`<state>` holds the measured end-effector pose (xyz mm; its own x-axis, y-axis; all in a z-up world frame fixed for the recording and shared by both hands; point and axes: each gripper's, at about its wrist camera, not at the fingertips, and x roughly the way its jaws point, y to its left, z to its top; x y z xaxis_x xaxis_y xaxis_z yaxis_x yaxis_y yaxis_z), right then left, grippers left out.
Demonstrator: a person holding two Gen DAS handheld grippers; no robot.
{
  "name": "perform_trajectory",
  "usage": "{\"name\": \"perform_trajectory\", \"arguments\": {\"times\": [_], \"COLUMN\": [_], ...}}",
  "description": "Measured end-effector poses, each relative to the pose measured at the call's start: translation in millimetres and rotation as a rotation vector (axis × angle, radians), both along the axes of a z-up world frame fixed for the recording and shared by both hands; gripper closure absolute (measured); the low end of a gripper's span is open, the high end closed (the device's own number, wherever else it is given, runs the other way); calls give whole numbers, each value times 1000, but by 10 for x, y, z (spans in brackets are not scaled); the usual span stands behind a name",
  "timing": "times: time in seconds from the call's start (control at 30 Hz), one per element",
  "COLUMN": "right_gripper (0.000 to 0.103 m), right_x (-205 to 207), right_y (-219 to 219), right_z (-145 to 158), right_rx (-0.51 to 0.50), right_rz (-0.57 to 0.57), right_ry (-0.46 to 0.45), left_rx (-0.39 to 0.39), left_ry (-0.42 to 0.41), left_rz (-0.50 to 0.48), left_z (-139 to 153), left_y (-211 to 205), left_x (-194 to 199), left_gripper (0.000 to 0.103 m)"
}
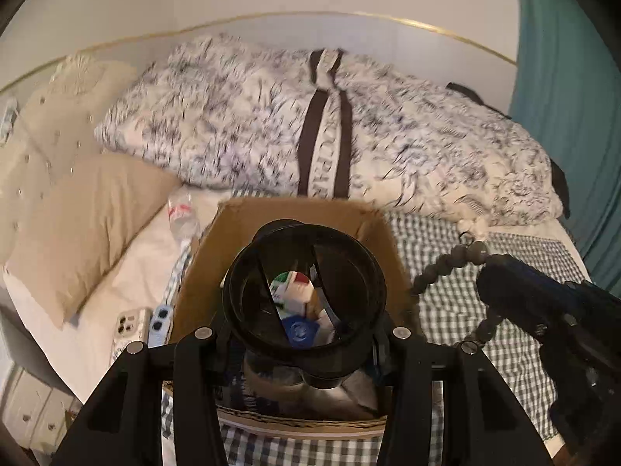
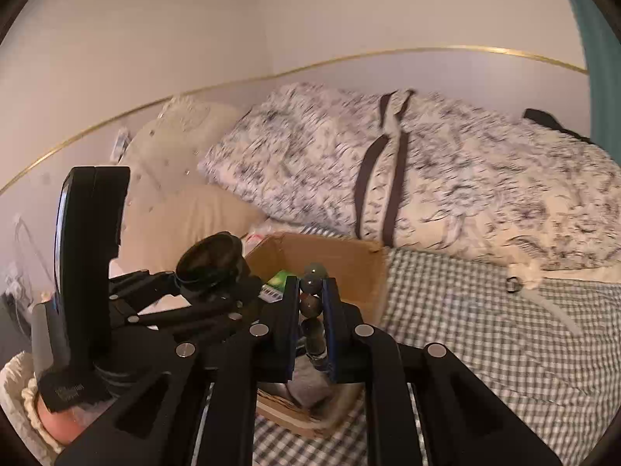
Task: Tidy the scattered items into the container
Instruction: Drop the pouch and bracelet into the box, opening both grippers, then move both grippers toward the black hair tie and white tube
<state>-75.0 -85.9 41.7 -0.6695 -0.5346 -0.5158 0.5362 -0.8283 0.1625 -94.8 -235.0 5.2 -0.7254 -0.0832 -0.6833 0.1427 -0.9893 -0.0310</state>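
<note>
Cup (image 1: 306,291) mouth toward camera — axis along left tool (image 1: 306,353)

Left gripper (image 1: 306,295) clamped half-wide, right gripper (image 2: 310,303) nearly closed (pinching) — both angled downward

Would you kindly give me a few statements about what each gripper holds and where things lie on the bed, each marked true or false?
1. The left gripper holds a round black lid. True.
2. The right gripper is open and holds nothing. False: it is shut on a string of beads.
3. The cardboard box stands on checked cloth. True.
4. The box is empty. False: packets and a blue item lie inside.
5. A plastic bottle lies on the bed beside the box. True.
6. Both phones are in the box. False: they lie outside it, on the sheet.
</note>
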Motion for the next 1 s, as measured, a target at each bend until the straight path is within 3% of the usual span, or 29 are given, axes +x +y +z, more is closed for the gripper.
{"name": "perform_trajectory", "arguments": {"times": [0.23, 0.3, 0.37, 0.4, 0.43, 0.47, 0.5, 0.67, 1.0], "right_gripper": [92, 91, 90, 82, 72, 46, 32, 32, 30], "right_x": [-250, -308, -335, -342, -342, -327, -288, -104, 135], "right_y": [-309, -316, -302, -288, -272, -255, -205, 169, 1566], "right_z": [-428, -504, -551, -549, -527, -498, -451, -224, -157], "right_rx": [44, 47, 41, 50, 69, 86, 94, 46, -4], "right_rz": [22, 17, 21, 2, -29, -57, -91, -173, -387], "right_ry": [-89, -102, -115, -107, -90, -65, -25, 69, 74], "left_rx": [26, 23, -3, -24, -34, -37, -39, -56, 31], "left_ry": [-59, -71, -83, -88, -85, -85, -89, -77, 13], "left_rz": [16, 1, 2, 15, 25, 28, 27, 64, 16], "left_z": [-405, -485, -519, -530, -528, -522, -511, -398, -58], "left_y": [-154, -143, -123, -98, -86, -66, -40, 63, 707], "left_x": [-114, -142, -167, -173, -175, -173, -174, -102, 151], "left_gripper": [54, 50, 10, 4, 2, 2, 2, 2, 0]}}
